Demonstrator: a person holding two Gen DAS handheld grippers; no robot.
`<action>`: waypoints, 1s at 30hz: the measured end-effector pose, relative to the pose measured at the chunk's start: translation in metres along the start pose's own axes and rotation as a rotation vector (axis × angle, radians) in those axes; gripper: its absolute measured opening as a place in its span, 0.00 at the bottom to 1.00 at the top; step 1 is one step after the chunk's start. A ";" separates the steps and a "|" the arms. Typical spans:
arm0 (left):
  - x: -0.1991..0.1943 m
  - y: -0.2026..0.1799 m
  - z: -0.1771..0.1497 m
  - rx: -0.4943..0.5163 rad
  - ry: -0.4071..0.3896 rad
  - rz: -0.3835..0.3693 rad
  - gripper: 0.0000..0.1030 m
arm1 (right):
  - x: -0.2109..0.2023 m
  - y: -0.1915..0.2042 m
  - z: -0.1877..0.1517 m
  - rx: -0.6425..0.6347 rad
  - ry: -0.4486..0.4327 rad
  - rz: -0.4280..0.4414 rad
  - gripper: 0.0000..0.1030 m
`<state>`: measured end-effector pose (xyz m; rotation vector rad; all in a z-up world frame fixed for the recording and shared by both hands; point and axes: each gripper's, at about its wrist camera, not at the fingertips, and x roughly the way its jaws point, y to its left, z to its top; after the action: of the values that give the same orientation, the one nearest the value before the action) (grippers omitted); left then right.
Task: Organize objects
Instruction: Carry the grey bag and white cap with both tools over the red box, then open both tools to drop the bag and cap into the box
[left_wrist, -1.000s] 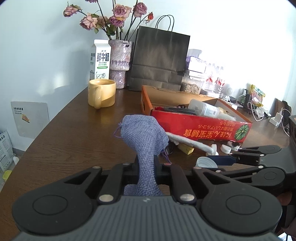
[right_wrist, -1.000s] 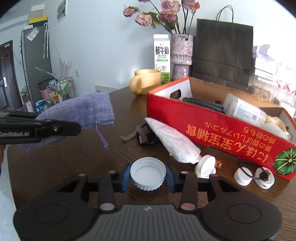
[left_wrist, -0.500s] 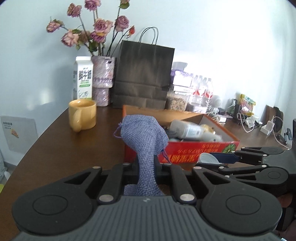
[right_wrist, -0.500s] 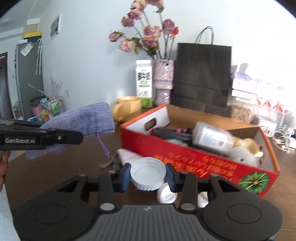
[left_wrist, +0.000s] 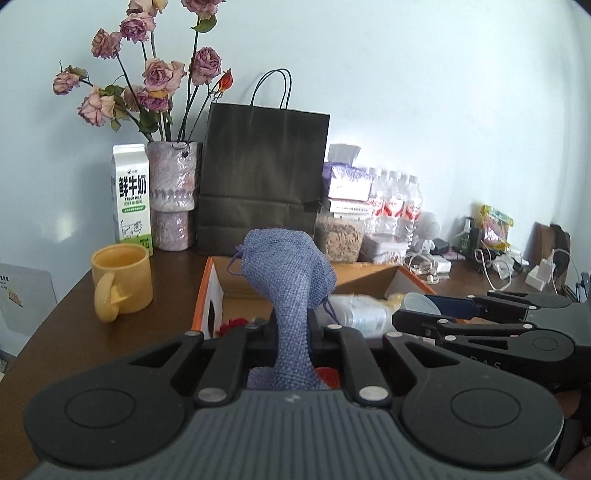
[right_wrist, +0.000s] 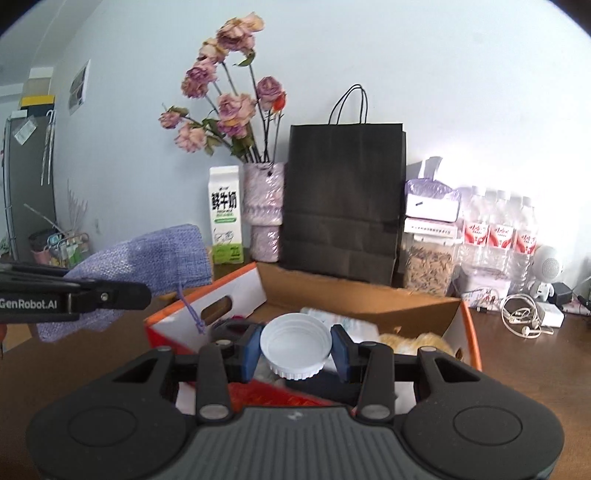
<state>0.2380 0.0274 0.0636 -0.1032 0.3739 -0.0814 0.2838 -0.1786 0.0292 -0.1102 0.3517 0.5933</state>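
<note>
My left gripper (left_wrist: 291, 332) is shut on a purple burlap pouch (left_wrist: 288, 266) and holds it above the left end of the open red cardboard box (left_wrist: 216, 291). The pouch also shows at the left of the right wrist view (right_wrist: 147, 254). My right gripper (right_wrist: 295, 354) is shut on a white plastic lid (right_wrist: 295, 341) and holds it over the box (right_wrist: 369, 295). The box holds a white bottle (left_wrist: 354, 314), a yellow fuzzy item (right_wrist: 417, 339) and other things, partly hidden by the grippers.
At the back of the brown table (left_wrist: 74, 332) stand a yellow mug (left_wrist: 123, 278), a milk carton (left_wrist: 131, 195), a vase of dried roses (left_wrist: 171, 199), a black paper bag (left_wrist: 262, 177), a jar, water bottles and cables.
Both grippers have risen and moved forward from table level to above the box. The items lying on the table in front of the box have dropped out of view.
</note>
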 end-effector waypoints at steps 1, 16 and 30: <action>0.005 0.000 0.003 -0.012 -0.007 -0.004 0.11 | 0.005 -0.005 0.004 -0.002 0.003 -0.007 0.38; 0.103 -0.009 0.019 -0.004 0.071 -0.008 0.11 | 0.065 -0.065 0.017 0.039 0.017 -0.100 0.38; 0.145 0.002 0.021 -0.011 0.117 0.007 0.11 | 0.101 -0.097 0.011 0.059 0.065 -0.158 0.38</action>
<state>0.3805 0.0169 0.0308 -0.1086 0.4916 -0.0789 0.4201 -0.2027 0.0038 -0.0992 0.4189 0.4234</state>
